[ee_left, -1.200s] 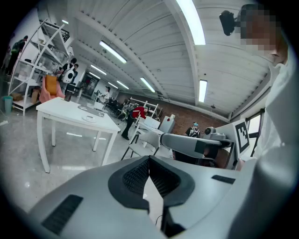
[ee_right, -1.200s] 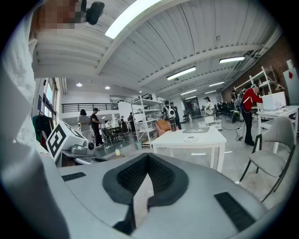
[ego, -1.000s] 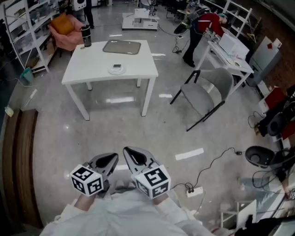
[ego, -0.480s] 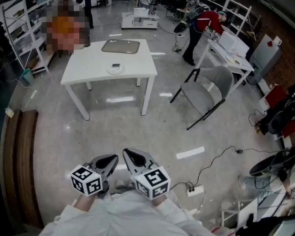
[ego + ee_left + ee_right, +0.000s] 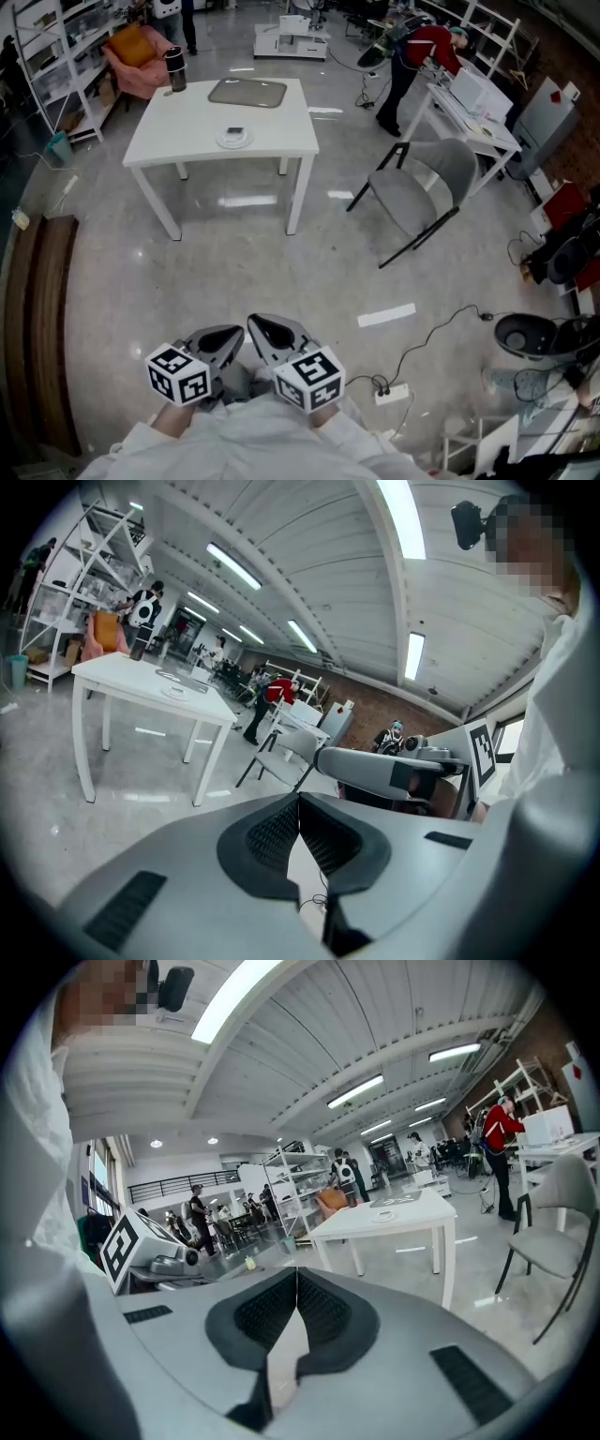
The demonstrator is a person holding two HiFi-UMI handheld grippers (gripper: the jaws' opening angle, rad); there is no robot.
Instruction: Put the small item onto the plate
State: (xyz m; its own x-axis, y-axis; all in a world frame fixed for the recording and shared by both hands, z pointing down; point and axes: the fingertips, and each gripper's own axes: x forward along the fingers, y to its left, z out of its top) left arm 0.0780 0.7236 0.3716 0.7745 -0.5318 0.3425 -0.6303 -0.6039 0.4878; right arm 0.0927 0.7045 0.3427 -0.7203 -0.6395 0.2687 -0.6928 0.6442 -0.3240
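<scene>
Polished workshop floor stretches between the person and the work. Held close against the chest, the left tongs (image 5: pixel 232 335) and the right tongs (image 5: pixel 260 326) sit side by side, each pinched fully together with nothing between the pads. Well ahead of both, across open floor, stands the white desk (image 5: pixel 183 131). Near its front edge lies a small white plate (image 5: pixel 234 142), with a small dark item (image 5: pixel 235 131) at its far side. Whether that rests on the plate or just behind it, I can't tell from here. Both tongs point roughly toward it and neither looks clearly nearer, so I'd judge a walk forward comes first.
</scene>
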